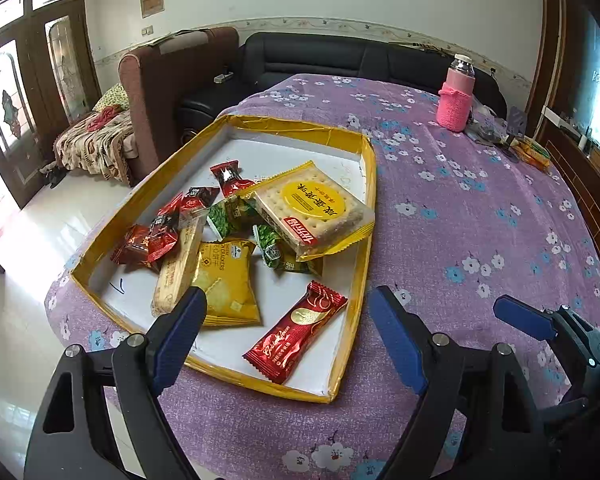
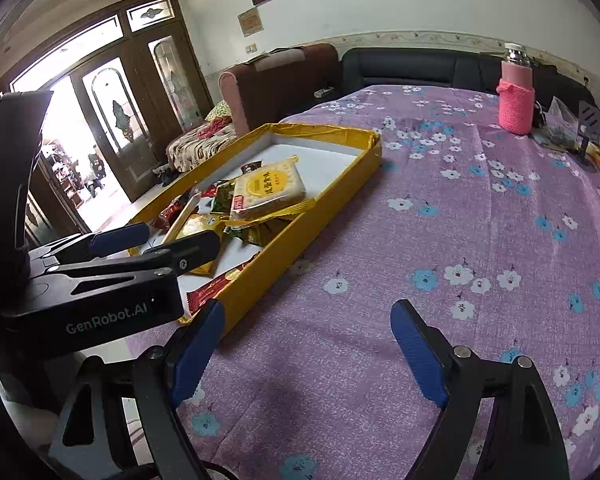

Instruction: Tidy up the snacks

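- While we hold it low over the near edge of the tray, our left gripper (image 1: 288,332) stands with its blue-padded fingers spread wide and nothing between them, the long red foil wafer bar (image 1: 296,338) lying in the gap ahead.
- Our right gripper (image 2: 308,344) is likewise spread and carrying nothing, over bare cloth just beside the tray's long side, which we judge leaves it free to take or set down a pack.
- The shallow gold-rimmed cardboard tray with a white floor (image 1: 360,280) sits on the desk, whose purple cloth printed with white and blue flowers (image 1: 480,208) reaches to the far sofa.
- All the snacks near us lie inside this tray, heaped loosely near its middle, not in rows; its far end is bare, so sorting may be under way or nearly over; we cannot tell which.
- Topmost is a square clear-wrapped cracker pack with a yellow round label (image 1: 314,208), tilted across green sachets (image 1: 236,216); small dark red sachets (image 1: 156,240) cluster on the left.
- On writing: the gold pouch (image 1: 226,280) reads "CRACKERS", the red bar carries gold script we cannot make out surely, the round label bears Chinese characters, and the left gripper's body reads "GenRobot.AI".
- Far off stands a bottle in a pink knitted sleeve (image 1: 456,96).
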Demonstrator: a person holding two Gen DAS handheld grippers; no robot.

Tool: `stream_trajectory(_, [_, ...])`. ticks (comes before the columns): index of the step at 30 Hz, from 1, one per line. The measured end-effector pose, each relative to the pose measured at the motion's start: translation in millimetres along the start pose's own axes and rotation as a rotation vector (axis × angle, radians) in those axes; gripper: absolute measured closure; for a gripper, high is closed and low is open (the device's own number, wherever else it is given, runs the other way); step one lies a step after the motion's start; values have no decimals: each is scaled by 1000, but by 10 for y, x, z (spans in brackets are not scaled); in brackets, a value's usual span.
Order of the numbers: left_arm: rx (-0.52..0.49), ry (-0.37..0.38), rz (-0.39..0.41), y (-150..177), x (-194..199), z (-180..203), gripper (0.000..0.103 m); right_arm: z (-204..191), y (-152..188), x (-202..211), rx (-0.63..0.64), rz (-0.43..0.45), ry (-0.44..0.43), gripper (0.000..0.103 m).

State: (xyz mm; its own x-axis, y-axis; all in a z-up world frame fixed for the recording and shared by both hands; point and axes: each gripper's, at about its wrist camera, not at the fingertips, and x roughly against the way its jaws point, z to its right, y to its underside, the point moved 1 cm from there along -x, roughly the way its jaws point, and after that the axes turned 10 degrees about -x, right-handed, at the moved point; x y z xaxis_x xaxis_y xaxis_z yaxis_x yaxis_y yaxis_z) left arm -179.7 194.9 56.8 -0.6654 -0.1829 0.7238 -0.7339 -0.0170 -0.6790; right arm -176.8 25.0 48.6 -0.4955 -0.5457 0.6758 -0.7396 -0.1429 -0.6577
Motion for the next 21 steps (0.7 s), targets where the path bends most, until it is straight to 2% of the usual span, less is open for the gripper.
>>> stream_trajectory(15, [-2,14,17,-9,56,69,18,9,17,47,9,11,13,17])
stream_trajectory(18, [25,-28,78,-10,204,17,18,-19,34,74,22,22,15,17])
stream_trajectory(21, [68,-130,259,-18,609,-74,18,-58,54,112,38,38,8,17])
